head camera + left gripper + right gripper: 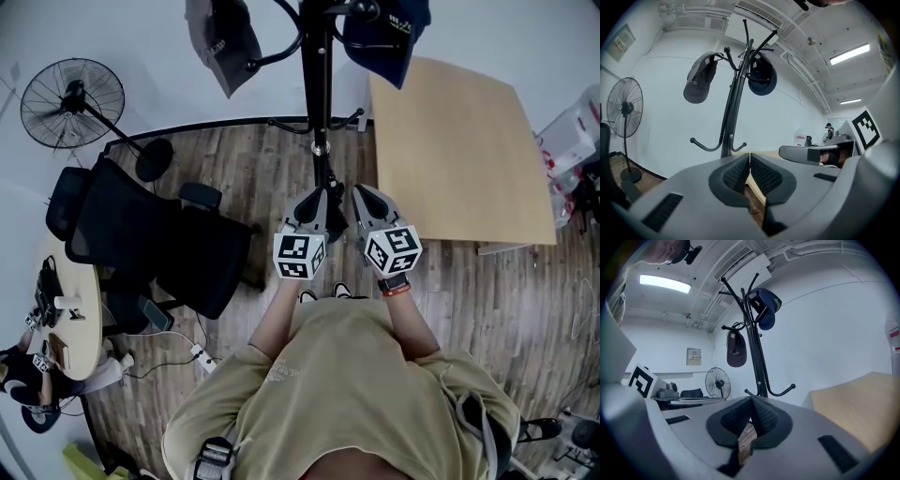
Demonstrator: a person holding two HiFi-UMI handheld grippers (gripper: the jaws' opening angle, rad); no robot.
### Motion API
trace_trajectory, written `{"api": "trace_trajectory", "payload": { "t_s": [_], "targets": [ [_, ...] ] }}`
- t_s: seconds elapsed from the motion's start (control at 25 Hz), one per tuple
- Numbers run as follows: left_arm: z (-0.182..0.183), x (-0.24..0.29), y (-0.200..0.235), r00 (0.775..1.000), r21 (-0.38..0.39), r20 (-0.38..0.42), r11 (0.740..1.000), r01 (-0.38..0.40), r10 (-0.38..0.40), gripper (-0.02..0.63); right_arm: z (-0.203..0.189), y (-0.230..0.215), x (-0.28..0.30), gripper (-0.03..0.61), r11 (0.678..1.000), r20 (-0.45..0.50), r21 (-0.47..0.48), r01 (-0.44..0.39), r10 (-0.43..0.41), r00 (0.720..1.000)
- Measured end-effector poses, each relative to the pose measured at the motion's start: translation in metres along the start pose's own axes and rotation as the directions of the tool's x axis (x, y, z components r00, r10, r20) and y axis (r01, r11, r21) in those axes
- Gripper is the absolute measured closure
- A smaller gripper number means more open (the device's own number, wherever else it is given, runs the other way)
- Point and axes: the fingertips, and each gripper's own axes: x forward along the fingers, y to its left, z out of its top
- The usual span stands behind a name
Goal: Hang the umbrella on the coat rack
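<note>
Your left tongs [317, 199] and right tongs [362, 195] are both pressed shut with nothing between their pads, held side by side above the wooden floor [253, 164]. The coat rack [317, 84] stands just ahead of them, beside the bench's [459, 159] left edge. A gray cap [222, 37] and a navy cap [386, 33] hang on its upper hooks.

Black coat rack [317, 56], one grey cap [222, 37], one navy cap [386, 33], a pale tan bench [459, 150], and a streaky brown plank floor [244, 159]. Left gripper [312, 195] and right gripper [364, 192] are grey, their cubes patterned in black-and-white squares.
</note>
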Motion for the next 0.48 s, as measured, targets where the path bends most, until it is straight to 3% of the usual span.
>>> {"api": "trace_trajectory", "payload": {
  "t_s": [0.24,0.48],
  "targets": [
    [0.009,-0.006,0.0,1.0,0.009,0.019,1.0,-0.015,0.015,0.589,0.019,-0.004,-0.011,0.563,0.999,0.066,-0.018,0.041,-0.039,0.997],
    [0.022,-0.016,0.008,0.997,0.022,0.048,0.998,-0.057,0.056,0.589,0.024,-0.015,-0.021,0.563,0.997,0.056,-0.038,0.064,-0.062,0.997]
  ]
}}
